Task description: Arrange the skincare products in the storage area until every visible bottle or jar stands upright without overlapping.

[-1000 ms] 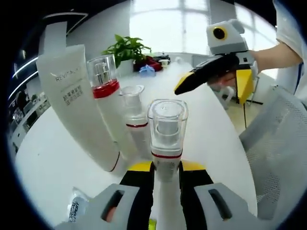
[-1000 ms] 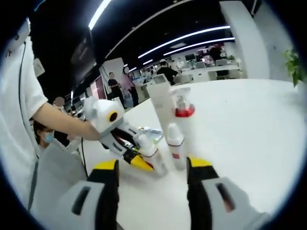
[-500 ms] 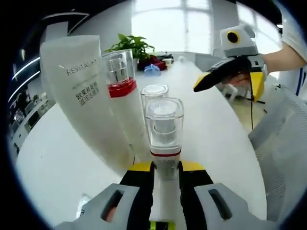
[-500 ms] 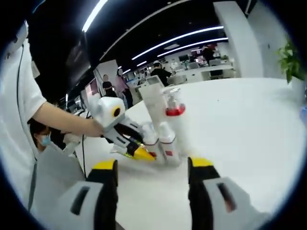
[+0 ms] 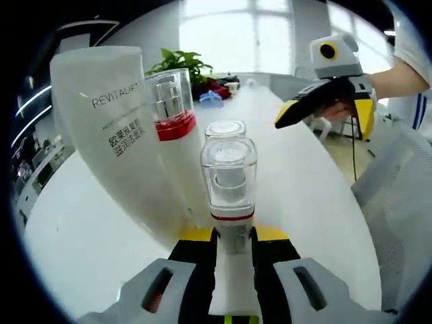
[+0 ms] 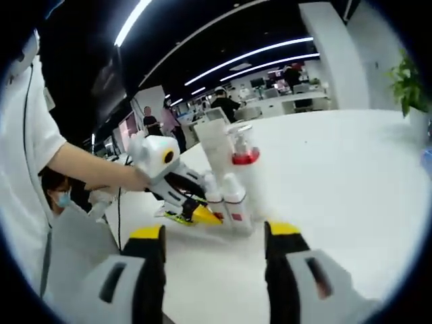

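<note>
— Between our left gripper's [image 5: 229,246] jaws sits a small bottle [image 5: 229,196]; they are clamped on its white body just below the red band, with the clear cap standing above them; it stands upright on the white table [image 5: 317,202], right in front of a second small bottle [image 5: 225,130].

— And outward from there? Beside those two we see a taller pump bottle [image 5: 172,128] with a red collar, leaning a little in this view, and the big white tube [image 5: 111,128] just beside it; all four are close together at our end of the table.

— Our right gripper [image 6: 212,236] grips nothing; its jaws are spread wide, well apart from the cluster, which the right gripper view shows further along the table.

— How will the bottle handle? We judge it light and rigid, smooth plastic, likely slippery; the clear cap could pop off, so we keep our hold low on the body, as now; narrow-based, it may tip if it nudges its neighbour on release.

— The tube looks softer; we would take it near its cap end.
</note>
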### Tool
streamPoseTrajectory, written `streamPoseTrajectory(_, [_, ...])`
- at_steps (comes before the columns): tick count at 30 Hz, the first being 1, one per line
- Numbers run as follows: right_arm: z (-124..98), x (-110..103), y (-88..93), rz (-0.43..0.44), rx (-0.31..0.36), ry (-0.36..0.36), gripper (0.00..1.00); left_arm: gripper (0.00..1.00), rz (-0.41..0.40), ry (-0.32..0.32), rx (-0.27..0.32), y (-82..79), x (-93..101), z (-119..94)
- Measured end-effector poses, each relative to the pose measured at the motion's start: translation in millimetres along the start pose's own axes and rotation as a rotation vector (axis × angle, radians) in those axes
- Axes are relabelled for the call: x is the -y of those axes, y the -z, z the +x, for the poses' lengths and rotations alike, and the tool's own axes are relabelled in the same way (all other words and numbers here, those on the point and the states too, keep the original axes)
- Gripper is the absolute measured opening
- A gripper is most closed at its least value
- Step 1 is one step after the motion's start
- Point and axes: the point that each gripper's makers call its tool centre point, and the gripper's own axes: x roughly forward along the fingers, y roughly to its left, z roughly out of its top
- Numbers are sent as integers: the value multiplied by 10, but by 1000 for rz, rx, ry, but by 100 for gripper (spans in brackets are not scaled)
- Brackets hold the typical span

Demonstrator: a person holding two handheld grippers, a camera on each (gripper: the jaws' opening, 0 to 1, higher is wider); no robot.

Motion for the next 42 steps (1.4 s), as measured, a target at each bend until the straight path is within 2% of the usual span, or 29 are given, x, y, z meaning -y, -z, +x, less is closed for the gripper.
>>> streamPoseTrajectory(14, [-1, -12, 9, 7, 0, 4, 60, 17, 6, 4, -9, 13, -15, 3])
streamPoseTrajectory(22, [8, -24, 22, 6, -9, 2, 60, 22, -8, -6, -19, 23, -14, -39])
streamPoseTrajectory(31, [51, 7, -31, -12, -15, 7, 63, 30, -71, -53, -46, 129, -14, -290])
streamPoseTrajectory(33, [63, 4, -55, -17, -15, 8, 64, 32, -100, -69, -59, 169, -21, -372])
streamPoseTrajectory(42, [120, 4, -148, -30, -8, 7, 70, 39, -256, -190, -44, 317, -111, -768])
